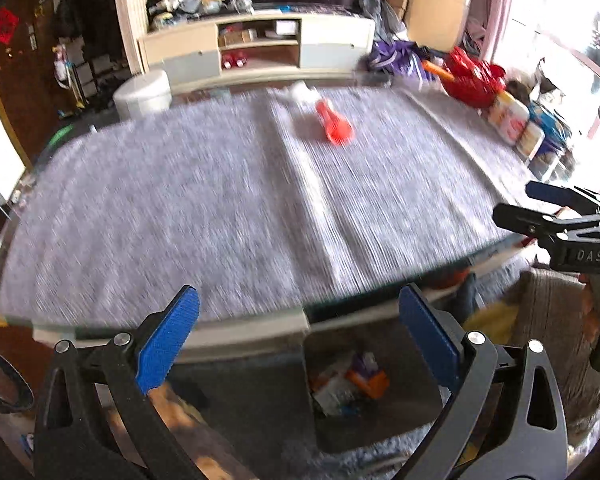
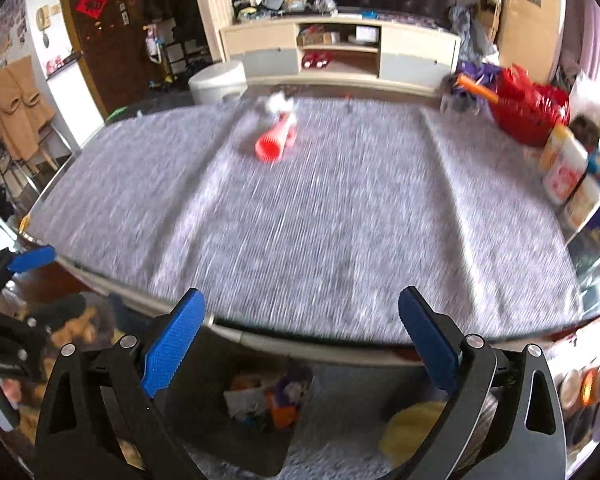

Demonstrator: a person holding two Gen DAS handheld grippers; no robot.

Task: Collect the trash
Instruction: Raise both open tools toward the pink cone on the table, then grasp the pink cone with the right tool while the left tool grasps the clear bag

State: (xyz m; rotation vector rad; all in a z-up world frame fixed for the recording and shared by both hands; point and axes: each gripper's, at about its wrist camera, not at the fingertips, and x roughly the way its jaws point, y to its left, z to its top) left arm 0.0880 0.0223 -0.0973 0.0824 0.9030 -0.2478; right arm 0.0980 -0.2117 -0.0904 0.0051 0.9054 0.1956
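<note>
**A:** Blue pads first: both pairs are standing spread wide with nothing between them. The left gripper (image 1: 300, 336) and the right gripper (image 2: 302, 336) are each hanging over the near edge of the table (image 1: 100, 200), and neither is carrying anything.

**B:** And below the jaws?

**A:** A dark bin (image 1: 364, 384) is sitting on the floor right under them, beneath the table edge. Scraps (image 2: 268, 396) are already lying in it: white, orange and purple bits, blurred, so I am not counting them. I am judging that part of the collecting is done.

**B:** What is remaining?

**A:** Far ahead of the jaws, near the middle of the grey cloth (image 2: 300, 220), one red cup (image 2: 274, 142) is lying on its side. Just beyond it, something white and crumpled (image 2: 278, 102) is lying, one piece as far as I can tell, and touching the cup or not I cannot say.

**B:** So two things left?

**A:** Two that I am reading as trash. Off beyond the right jaw, a red bag (image 2: 532, 114) and some tins (image 2: 564, 176) are standing at the table's edge; whether those belong to the job I cannot tell.
</note>
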